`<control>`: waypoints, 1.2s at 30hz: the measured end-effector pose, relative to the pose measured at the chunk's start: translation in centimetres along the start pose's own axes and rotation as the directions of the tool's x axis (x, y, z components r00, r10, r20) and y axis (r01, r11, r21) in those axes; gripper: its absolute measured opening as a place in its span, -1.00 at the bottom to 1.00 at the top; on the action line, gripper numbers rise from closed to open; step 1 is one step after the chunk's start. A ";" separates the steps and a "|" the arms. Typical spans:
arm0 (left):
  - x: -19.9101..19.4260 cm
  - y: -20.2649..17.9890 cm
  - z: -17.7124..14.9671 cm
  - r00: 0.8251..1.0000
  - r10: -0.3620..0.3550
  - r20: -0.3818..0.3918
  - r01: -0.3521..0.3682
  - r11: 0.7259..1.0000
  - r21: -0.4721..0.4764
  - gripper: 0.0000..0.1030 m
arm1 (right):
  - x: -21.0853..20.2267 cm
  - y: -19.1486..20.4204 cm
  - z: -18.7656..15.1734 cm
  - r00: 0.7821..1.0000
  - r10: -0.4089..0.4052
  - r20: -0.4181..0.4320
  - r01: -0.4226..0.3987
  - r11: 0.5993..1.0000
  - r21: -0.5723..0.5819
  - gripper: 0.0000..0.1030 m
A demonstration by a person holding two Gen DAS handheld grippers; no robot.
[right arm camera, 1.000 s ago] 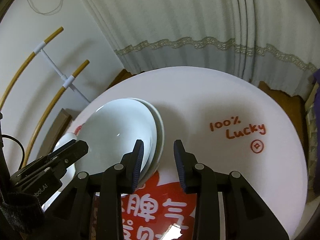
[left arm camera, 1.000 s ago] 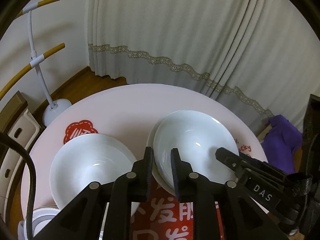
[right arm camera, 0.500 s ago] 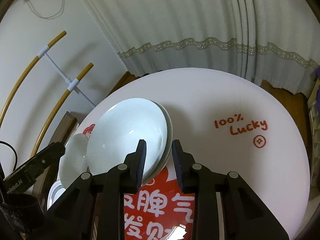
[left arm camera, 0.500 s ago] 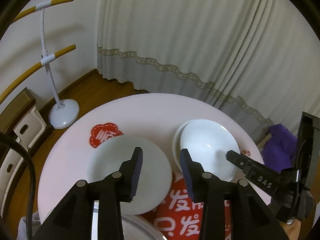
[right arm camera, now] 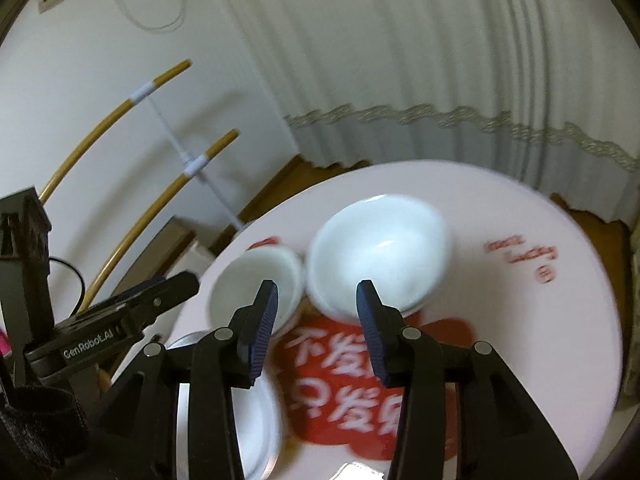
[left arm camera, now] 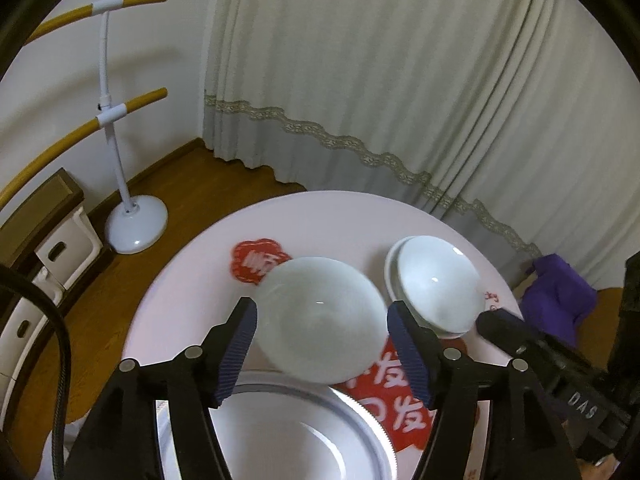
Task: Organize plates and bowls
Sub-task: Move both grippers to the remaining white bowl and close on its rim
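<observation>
Landmark: the round pink table [left arm camera: 340, 220]. At its near edge lies a silver-rimmed plate [left arm camera: 320, 440], cut off by the frame and partly hidden behind the left gripper [left arm camera: 322, 350], whose jaws stand wide apart and hold nothing. Just beyond that plate, toward the table's centre, sits a single white bowl [left arm camera: 320, 320], seen between the open fingers but apart from them. Right of it, a second white bowl [left arm camera: 436, 284] rests nested in another dish, whose rim alone shows. The right gripper [right arm camera: 316, 328] is likewise open and empty above the table's red printed decal [right arm camera: 352, 380]; this view is motion-blurred, so the small lettering near the right rim is illegible. Past the table's far edge hang pale curtains [left arm camera: 400, 100]; to the left stands a white floor stand [left arm camera: 136, 224].
</observation>
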State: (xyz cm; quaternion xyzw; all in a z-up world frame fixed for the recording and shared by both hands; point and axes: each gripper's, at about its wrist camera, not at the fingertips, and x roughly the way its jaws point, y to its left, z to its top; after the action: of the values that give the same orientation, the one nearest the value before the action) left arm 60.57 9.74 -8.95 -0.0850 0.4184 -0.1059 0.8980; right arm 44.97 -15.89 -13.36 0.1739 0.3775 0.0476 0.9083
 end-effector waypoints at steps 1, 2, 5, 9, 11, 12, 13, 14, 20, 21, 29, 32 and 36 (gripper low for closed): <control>-0.2 0.0 -0.1 1.000 0.006 0.000 -0.006 1.000 -0.002 0.28 | 0.3 0.3 -0.3 1.000 0.004 -0.009 -0.004 1.000 -0.002 -0.18; -0.6 0.6 -0.2 1.000 0.009 -0.001 -0.009 1.000 -0.003 0.28 | 0.7 0.8 -0.5 1.000 0.011 -0.019 -0.011 1.000 -0.003 -0.18; -1.5 1.9 -0.7 1.000 0.020 -0.004 -0.020 1.000 -0.007 0.30 | 1.8 2.2 -1.3 0.998 0.031 -0.047 -0.031 1.000 0.000 -0.18; -1.4 3.0 -0.9 0.999 0.015 -0.035 -0.015 1.000 -0.004 0.30 | 3.2 3.6 -2.1 0.997 0.036 -0.069 -0.036 0.999 0.007 -0.18; -1.0 3.4 -0.9 0.999 0.006 -0.051 -0.007 1.000 -0.006 0.30 | 3.9 4.0 -2.4 0.997 0.033 -0.072 -0.031 0.999 0.018 -0.18; -0.6 3.6 -0.7 0.998 0.010 -0.061 -0.011 1.000 -0.004 0.30 | 4.4 4.1 -2.6 0.997 0.029 -0.076 -0.027 0.999 0.025 -0.18; -0.2 3.8 -0.6 0.997 0.016 -0.073 -0.016 1.000 -0.003 0.30 | 4.8 4.1 -2.8 0.996 0.024 -0.085 -0.021 0.999 0.032 -0.18; 0.4 4.0 -0.5 0.996 0.013 -0.088 -0.014 1.000 -0.003 0.30 | 5.4 4.1 -2.9 0.995 0.015 -0.101 -0.010 0.999 0.043 -0.18; 3.3 4.2 0.8 0.989 0.012 -0.147 -0.011 1.000 0.007 0.28 | 7.4 3.6 -3.3 0.992 -0.022 -0.127 0.030 0.997 0.065 -0.15; 3.9 4.2 0.9 0.988 0.010 -0.154 -0.009 1.000 0.005 0.27 | 7.9 3.2 -3.2 0.991 -0.022 -0.134 0.033 0.996 0.078 -0.15; 7.2 5.0 1.8 0.974 0.008 -0.227 -0.011 1.000 -0.011 -0.31 | 10.4 1.7 -3.3 0.985 -0.017 -0.173 0.035 0.994 0.104 -0.33; 7.5 5.1 2.0 0.973 -0.005 -0.229 0.001 1.000 -0.016 -0.47 | 10.7 1.5 -3.1 0.985 -0.023 -0.171 0.040 0.994 0.097 -0.43; 7.6 4.7 1.8 0.975 -0.019 -0.220 0.019 1.000 -0.003 -0.83 | 10.9 1.4 -2.7 0.985 -0.011 -0.169 0.029 0.994 0.103 -0.53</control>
State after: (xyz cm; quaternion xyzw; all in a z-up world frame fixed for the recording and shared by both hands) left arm 67.31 12.41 -14.48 -0.0769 0.5144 -0.1229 0.8452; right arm 50.88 -11.45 -22.00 0.2129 0.4568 0.0330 0.8631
